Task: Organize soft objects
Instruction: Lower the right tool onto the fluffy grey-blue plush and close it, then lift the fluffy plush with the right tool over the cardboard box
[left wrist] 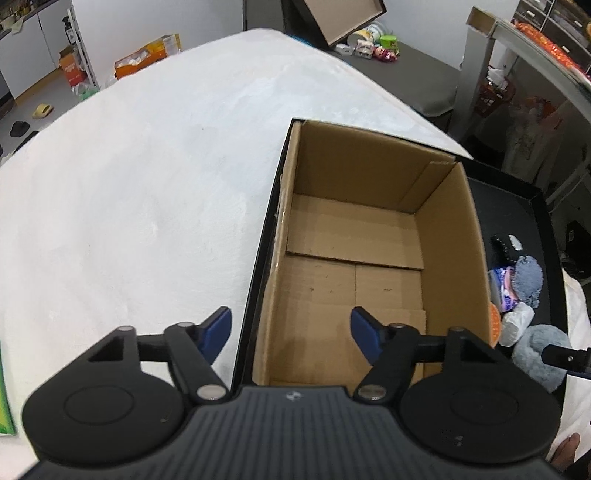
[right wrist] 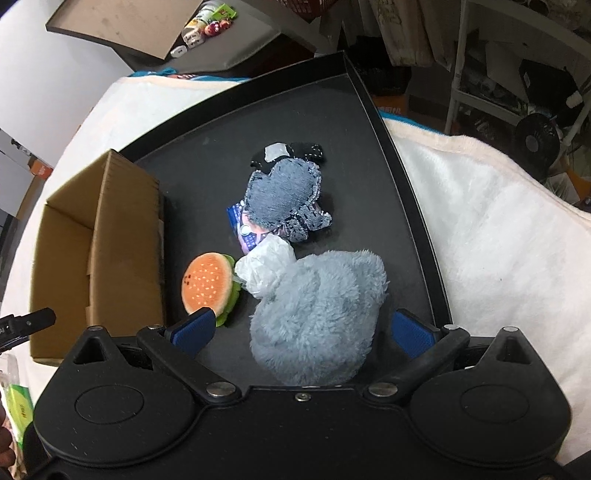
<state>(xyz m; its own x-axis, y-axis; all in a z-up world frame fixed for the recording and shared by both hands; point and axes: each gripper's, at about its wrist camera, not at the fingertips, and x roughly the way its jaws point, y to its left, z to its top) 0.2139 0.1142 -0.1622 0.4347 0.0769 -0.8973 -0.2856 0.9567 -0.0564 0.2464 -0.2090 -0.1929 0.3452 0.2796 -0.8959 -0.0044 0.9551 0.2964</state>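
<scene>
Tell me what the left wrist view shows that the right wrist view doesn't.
Only the left wrist view shows the cardboard box's bare floor, with the open left gripper above it. Only the right wrist view shows the whole burger plush and the black sock, with the open right gripper straddling the fluffy blue plush. Both show the box, black tray and blue plush.

A white fluffy blanket (left wrist: 129, 177) is spread wide; white walls (left wrist: 155, 22) and a grey floor (left wrist: 424, 70) are seen far off.
</scene>
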